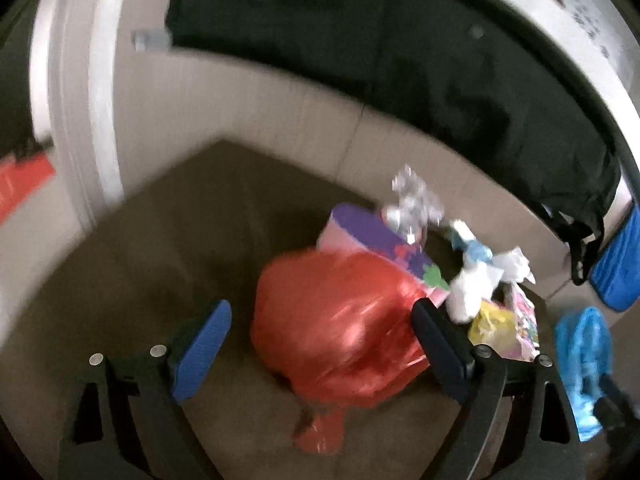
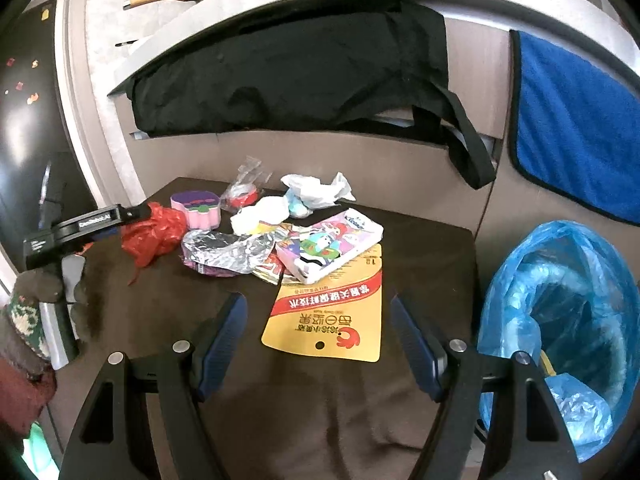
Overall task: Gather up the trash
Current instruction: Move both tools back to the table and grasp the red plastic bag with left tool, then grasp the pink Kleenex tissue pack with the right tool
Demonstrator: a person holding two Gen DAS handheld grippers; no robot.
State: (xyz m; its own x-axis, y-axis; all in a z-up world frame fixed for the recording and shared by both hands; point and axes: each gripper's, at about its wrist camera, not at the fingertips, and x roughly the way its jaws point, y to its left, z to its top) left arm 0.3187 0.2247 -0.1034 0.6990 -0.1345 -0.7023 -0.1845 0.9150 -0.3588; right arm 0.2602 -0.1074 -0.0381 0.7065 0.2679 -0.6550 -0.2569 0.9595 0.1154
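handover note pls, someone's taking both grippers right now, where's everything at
Left gripper: jaws open, either side of the red plastic bag at the table's left; no grip yet.
Right gripper: jaws open, empty, above the yellow packet.
On the dark table: pink and purple box, foil wrapper, cartoon carton, white crumpled wrappers.
Bin with blue liner stands right of the table.
Done: cannot tell what is already binned.
Left: every item above.

red plastic bag (image 1: pixel 340 328) crumpled | table's left | gold packet (image 2: pixel 332 308) flat, front
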